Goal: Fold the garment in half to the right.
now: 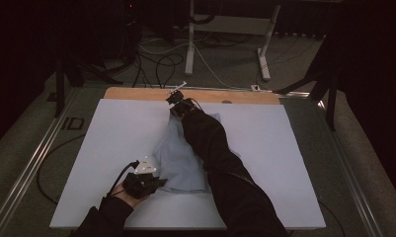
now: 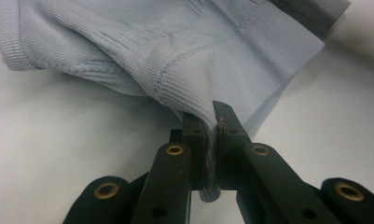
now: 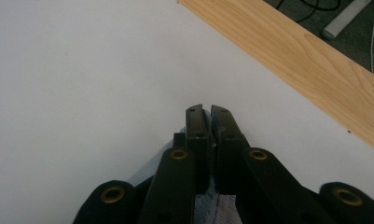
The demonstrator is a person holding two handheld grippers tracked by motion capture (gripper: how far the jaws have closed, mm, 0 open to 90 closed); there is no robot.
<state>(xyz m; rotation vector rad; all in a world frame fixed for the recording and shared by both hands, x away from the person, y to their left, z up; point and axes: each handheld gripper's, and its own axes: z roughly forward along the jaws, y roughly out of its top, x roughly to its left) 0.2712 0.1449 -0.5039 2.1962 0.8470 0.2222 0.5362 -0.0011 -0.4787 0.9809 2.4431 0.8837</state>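
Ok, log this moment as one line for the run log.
left gripper: shut on light blue knit garment hem | right gripper: shut on garment far edge | surface: white sheet

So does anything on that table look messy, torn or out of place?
Nothing looks damaged or spilled. The pale blue knit garment lies rumpled rather than flat on the white sheet, but that fits being handled: the left gripper pinches its ribbed edge near the person, and the right gripper is shut on cloth at the far end.

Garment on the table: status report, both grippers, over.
Left gripper shut on the light blue garment at the near edge. Right gripper shut on its far end. Nothing in the way on the white sheet.
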